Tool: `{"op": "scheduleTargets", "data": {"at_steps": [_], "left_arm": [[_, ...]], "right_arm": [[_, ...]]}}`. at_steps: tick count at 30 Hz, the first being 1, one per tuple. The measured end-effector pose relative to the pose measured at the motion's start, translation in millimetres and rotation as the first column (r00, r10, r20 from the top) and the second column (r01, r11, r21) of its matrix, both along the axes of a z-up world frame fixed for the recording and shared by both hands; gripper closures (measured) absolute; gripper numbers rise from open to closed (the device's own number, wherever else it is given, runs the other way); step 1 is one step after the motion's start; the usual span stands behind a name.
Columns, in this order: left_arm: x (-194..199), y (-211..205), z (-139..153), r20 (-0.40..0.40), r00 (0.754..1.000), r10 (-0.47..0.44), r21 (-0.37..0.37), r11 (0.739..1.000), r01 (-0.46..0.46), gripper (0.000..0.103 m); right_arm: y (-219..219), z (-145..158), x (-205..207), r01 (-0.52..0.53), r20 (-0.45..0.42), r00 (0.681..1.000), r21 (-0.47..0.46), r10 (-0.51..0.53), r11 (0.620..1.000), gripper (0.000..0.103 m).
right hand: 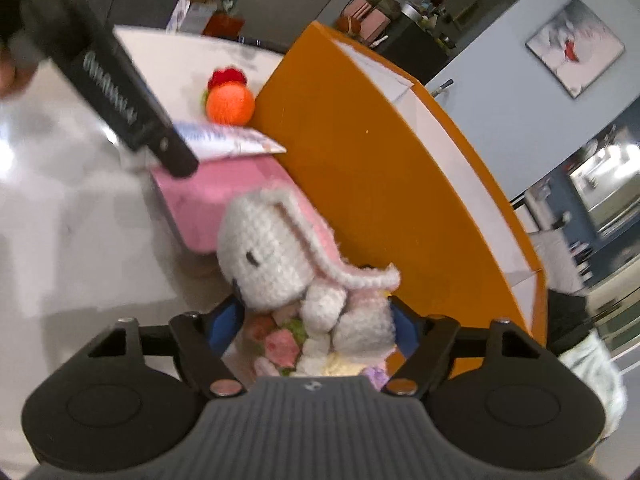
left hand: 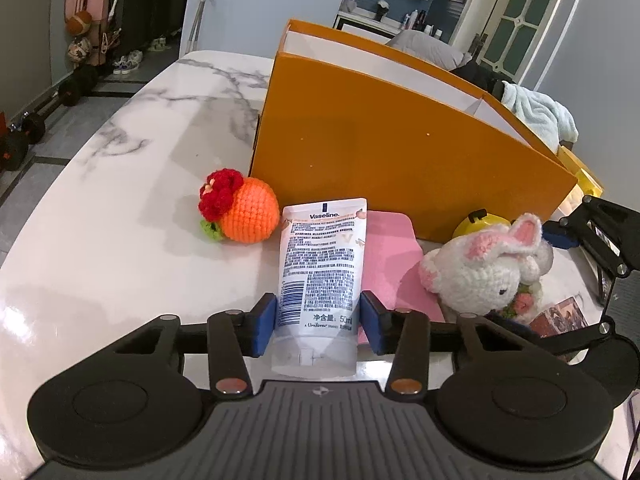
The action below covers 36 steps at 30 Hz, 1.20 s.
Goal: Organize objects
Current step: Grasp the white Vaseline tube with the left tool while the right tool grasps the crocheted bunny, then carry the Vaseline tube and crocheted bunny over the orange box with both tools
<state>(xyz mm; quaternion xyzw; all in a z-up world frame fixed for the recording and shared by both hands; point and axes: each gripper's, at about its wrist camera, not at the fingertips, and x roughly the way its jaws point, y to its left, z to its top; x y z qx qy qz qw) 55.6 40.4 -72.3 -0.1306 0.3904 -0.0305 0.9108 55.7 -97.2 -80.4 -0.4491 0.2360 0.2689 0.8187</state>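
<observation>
A white marble-veined surface (left hand: 120, 208) carries everything, and the largest thing on it is an orange box (left hand: 384, 144) with white inner walls, standing open at the top toward the back. Against the foot of its front wall lies a flat pink pad (left hand: 390, 256), and partly on that pad lies a white Vaseline tube (left hand: 320, 264), printed side up, its crimped end toward the box and its cap end toward the camera. The left gripper (left hand: 319, 318) straddles the lower part of the tube: the blue pads sit right at its two edges, one on each side, and the jaws are clamped on the tube. To the tube's left, just beside it, sits a crocheted orange ball with a red flower (left hand: 240, 210), close to the corner of the box. To the right, on the edge of the pink pad, is a white crocheted rabbit (right hand: 288, 264) with pink-lined ears. The right gripper (right hand: 316, 326) has the rabbit's body between its jaws, the blue pads pressing in on both flanks; this view is blurred. A small yellow object (left hand: 478, 222) peeks out behind the rabbit, against the box.
</observation>
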Motion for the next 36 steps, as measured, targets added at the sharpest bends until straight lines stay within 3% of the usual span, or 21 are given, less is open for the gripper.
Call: {"op": "scheduleTargets", "data": {"at_steps": [5, 15, 22, 29, 36], "left_arm": [[0, 2, 0, -0.004, 1.000, -0.008, -0.010, 1.000, 0.008, 0.051], [-9, -4, 14, 0.018, 0.999, -0.050, 0.011, 0.999, 0.050, 0.051], [-15, -8, 48, 0.086, 0.989, -0.122, 0.001, 0.992, 0.122, 0.051], [-14, -6, 87, 0.200, 0.971, -0.128, -0.050, 0.989, 0.140, 0.051], [16, -19, 117, 0.236, 0.959, -0.160, -0.012, 0.986, 0.167, 0.051]], "right_arm": [[-8, 10, -6, -0.002, -0.030, 1.000, 0.036, 0.003, 0.999, 0.041], [-41, 36, -22, 0.096, -0.050, 0.995, 0.166, -0.089, 0.982, 0.041], [-69, 56, -25, 0.163, -0.048, 0.987, 0.231, -0.156, 0.959, 0.041], [-89, 85, -27, 0.188, -0.032, 0.982, 0.315, -0.187, 0.930, 0.041], [-85, 112, -9, 0.195, 0.009, 0.977, 0.368, -0.213, 0.909, 0.041]]}}
